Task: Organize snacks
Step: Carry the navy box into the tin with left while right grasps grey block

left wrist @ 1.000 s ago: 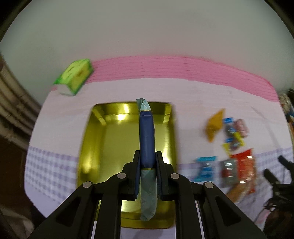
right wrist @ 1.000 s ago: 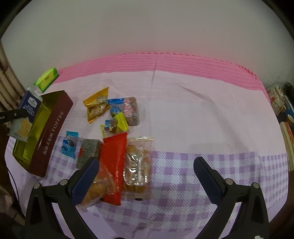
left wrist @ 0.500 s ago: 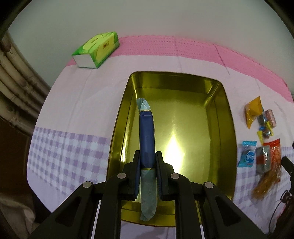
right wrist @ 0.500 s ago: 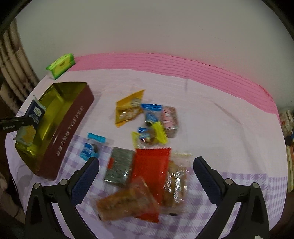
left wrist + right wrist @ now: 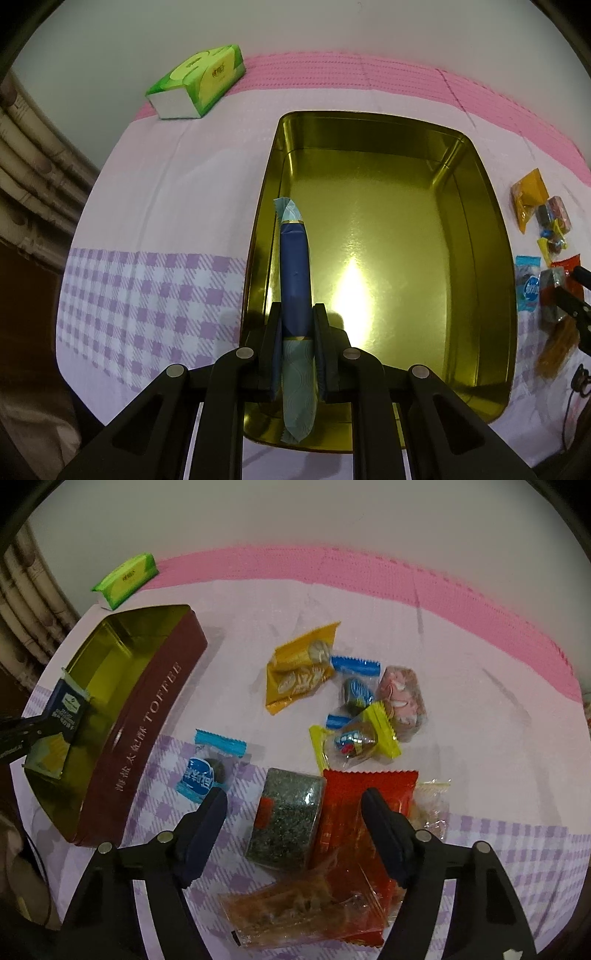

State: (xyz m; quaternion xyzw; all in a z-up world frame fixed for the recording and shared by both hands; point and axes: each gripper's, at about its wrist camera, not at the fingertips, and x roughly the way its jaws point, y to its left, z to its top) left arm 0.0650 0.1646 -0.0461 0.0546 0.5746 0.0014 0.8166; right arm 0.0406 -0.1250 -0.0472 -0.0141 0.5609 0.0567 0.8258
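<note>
Orange snack pack [image 5: 295, 910] lies partly behind right gripper [image 5: 295, 808].

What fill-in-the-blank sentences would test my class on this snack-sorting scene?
1. The left tongs are shut on a ____ blue packet.
2. The packet hangs over the open ____ tin.
3. The tin's outer wall reads ____.
4. The tissue pack at the table's far edge is ____.

Missing words: dark; gold; TOFFEE; green
</note>
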